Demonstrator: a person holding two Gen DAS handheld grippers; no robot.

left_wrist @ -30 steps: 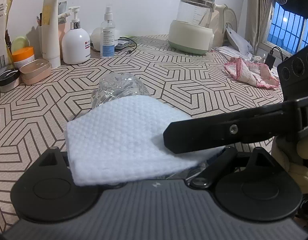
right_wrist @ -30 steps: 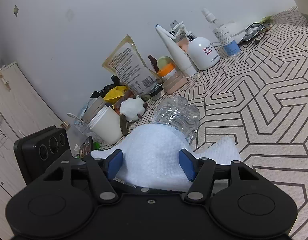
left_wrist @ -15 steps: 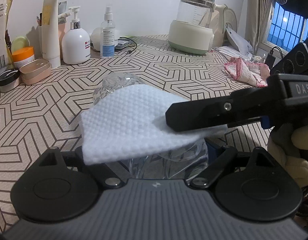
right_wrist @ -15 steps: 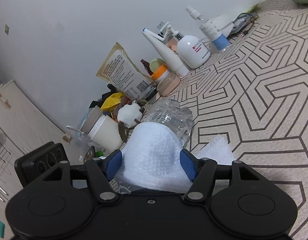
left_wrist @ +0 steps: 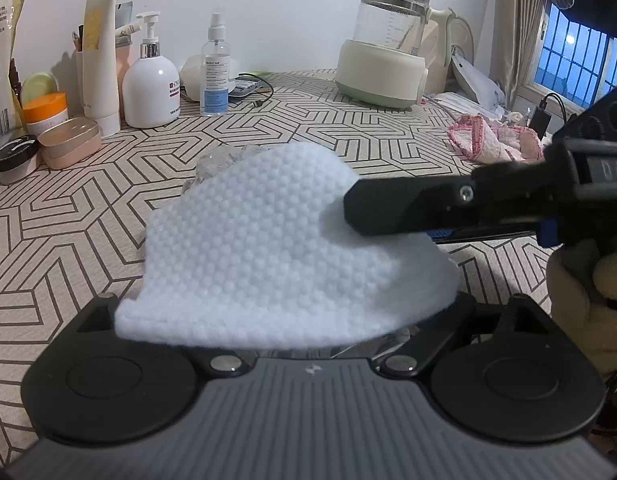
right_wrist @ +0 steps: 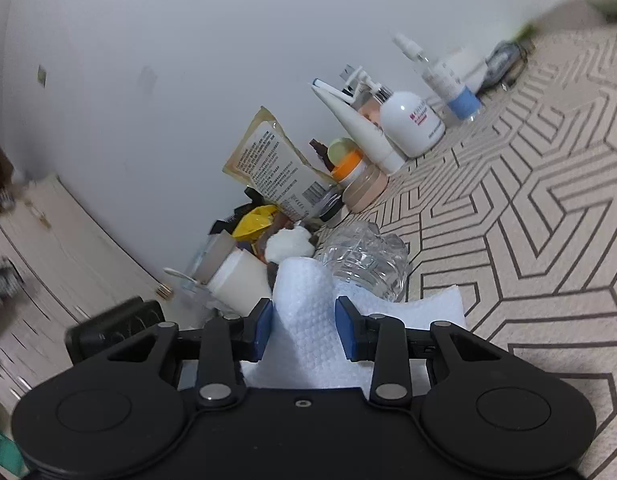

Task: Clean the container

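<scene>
Wiping underway: right tool (right_wrist: 304, 330) pinches the white cloth (left_wrist: 276, 256) over the clear bottle (right_wrist: 366, 258); left tool's grip is hidden; next, rub along it.

A lived-in room at home, its table crowded with toiletries and small appliances.

Ahead of the left tongs, a patterned tablecloth (left_wrist: 388, 136) carries a pump bottle (left_wrist: 150, 92), a spray bottle (left_wrist: 215, 76) and cream jars (left_wrist: 44, 114) along the wall; further right stand a glass kettle (left_wrist: 388, 64), a pink cloth (left_wrist: 488, 142) and a curtained, barred window (left_wrist: 568, 68). Left of the right tongs: pale cabinet doors (right_wrist: 48, 260).
</scene>
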